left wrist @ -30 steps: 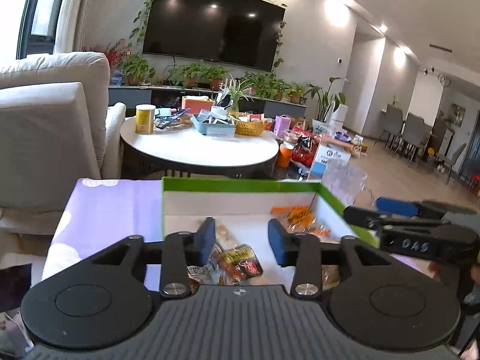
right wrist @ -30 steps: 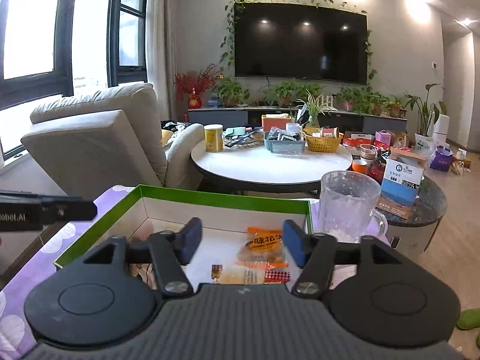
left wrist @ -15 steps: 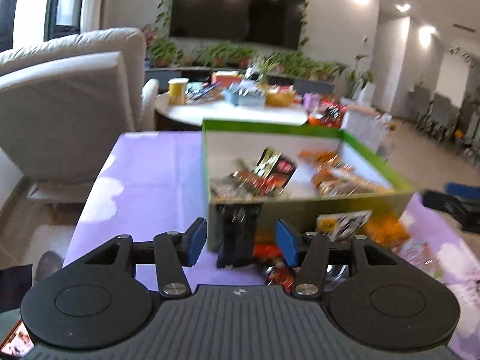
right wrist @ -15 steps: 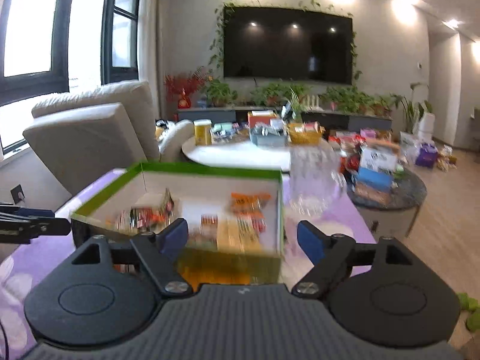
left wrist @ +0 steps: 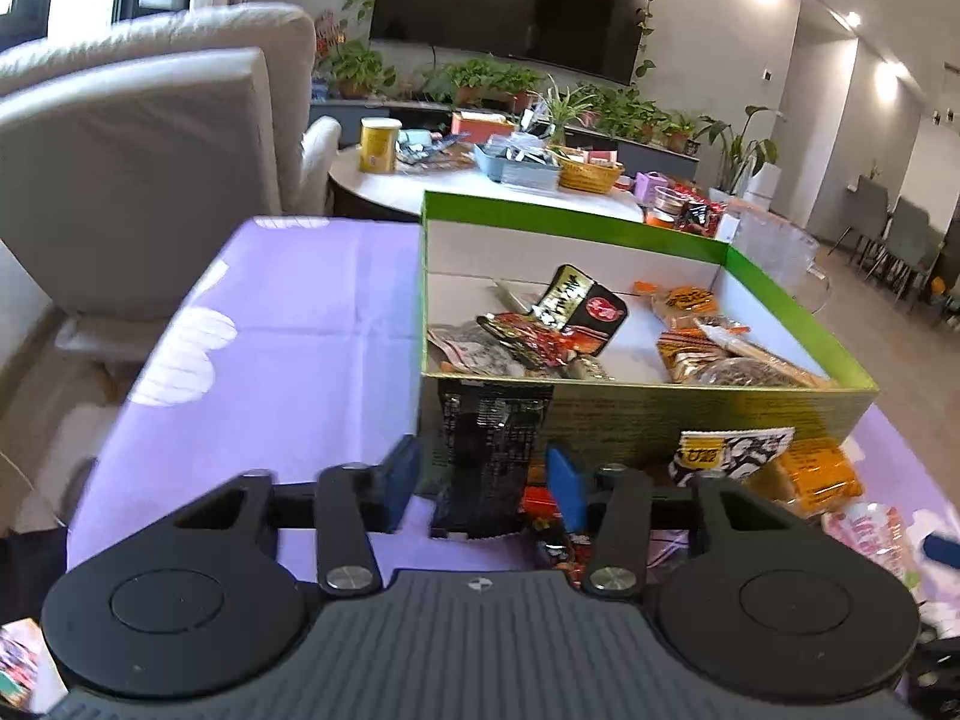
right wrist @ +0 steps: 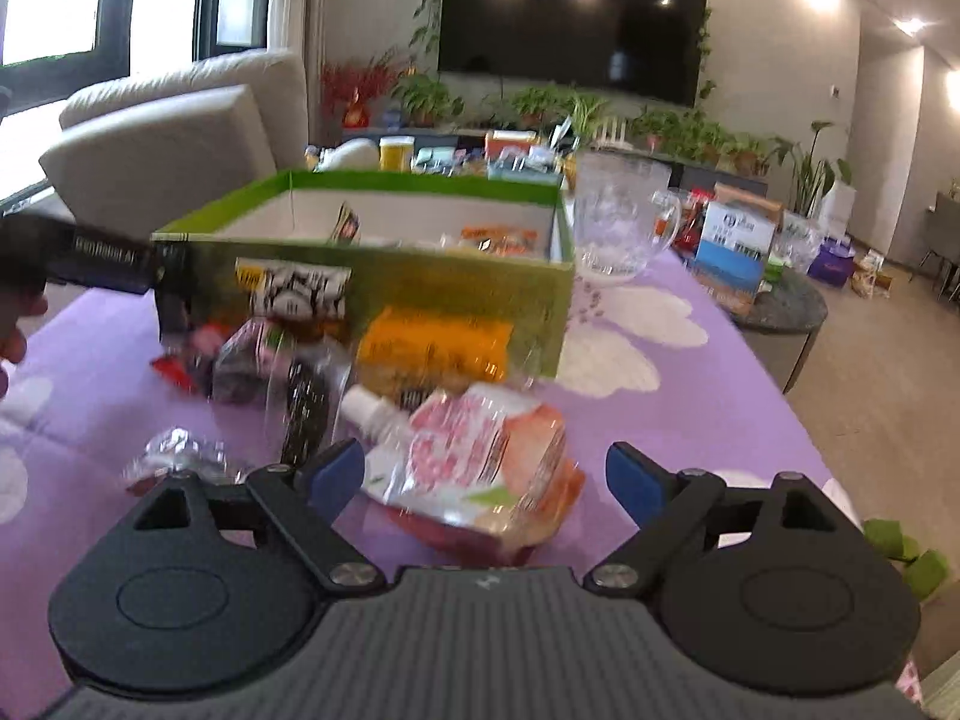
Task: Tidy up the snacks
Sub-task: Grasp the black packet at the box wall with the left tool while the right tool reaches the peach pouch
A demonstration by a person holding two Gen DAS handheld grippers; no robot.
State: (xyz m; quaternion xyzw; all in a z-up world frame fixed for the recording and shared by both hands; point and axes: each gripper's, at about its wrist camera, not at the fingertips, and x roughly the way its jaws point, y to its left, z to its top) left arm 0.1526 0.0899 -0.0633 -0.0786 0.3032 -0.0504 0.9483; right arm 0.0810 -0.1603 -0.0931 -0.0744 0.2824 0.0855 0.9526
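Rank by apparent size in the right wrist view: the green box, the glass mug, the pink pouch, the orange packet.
1. green box
2. pink pouch, enlarged by nearness
3. orange packet and glass mug: look alike, left unranked

The black foil snack packet (left wrist: pixel 489 456) leaning on the green cardboard box (left wrist: pixel 690 414) has its lower end hidden behind the left gripper's fingers (left wrist: pixel 399 483), so contact with the pads cannot be told; small red wrappers (left wrist: pixel 555 531) beneath are half covered by the gripper body; the print on the packets inside the box is too small to read; in the right wrist view motion blur smears the pink-and-white spouted pouch (right wrist: pixel 480 468), the orange packet (right wrist: pixel 435 351) and the crumpled silver wrapper (right wrist: pixel 174 450); a hand (right wrist: pixel 15 324) is cut off by the left edge; green objects (right wrist: pixel 906 552) on the floor are unidentifiable.
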